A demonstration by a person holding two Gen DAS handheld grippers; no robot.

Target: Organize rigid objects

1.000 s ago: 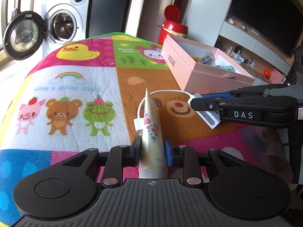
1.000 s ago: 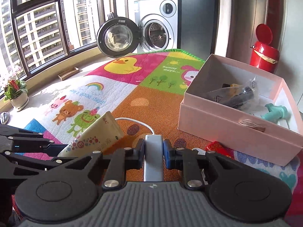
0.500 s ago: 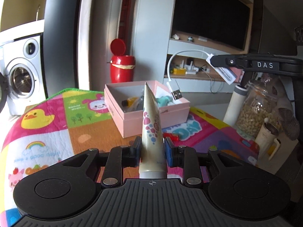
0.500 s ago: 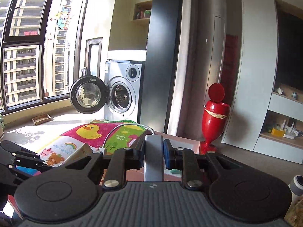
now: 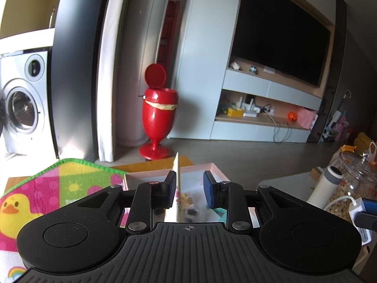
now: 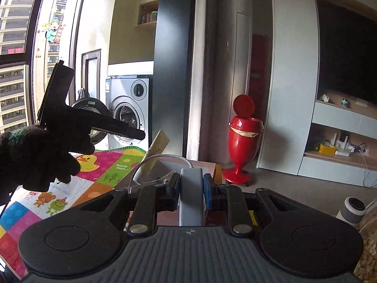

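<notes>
My left gripper (image 5: pixel 189 186) is open above the pink box (image 5: pixel 212 167). The cream tube (image 5: pixel 176 188) stands edge-on between the jaws, against the left pad, with a gap to the right pad. The tube also shows in the right wrist view (image 6: pixel 156 147), beyond the left gripper held by a gloved hand (image 6: pixel 35 158). My right gripper (image 6: pixel 191 186) is shut on the grey charger block (image 6: pixel 191 198); its white cable (image 6: pixel 160 159) loops forward. The charger's end also shows at the left wrist view's right edge (image 5: pixel 358 208).
The cartoon play mat (image 5: pixel 70 186) covers the table at the left. A red pedestal bin (image 5: pixel 157 113) stands on the floor behind. A glass jar (image 5: pixel 353 184) and a white bottle (image 5: pixel 326 184) stand at the right. A washing machine (image 6: pixel 129 108) is at the back left.
My left gripper's jaws have opened around the tube and it has moved over the pink box. Both grippers have tilted up and forward; the right still holds the charger.
</notes>
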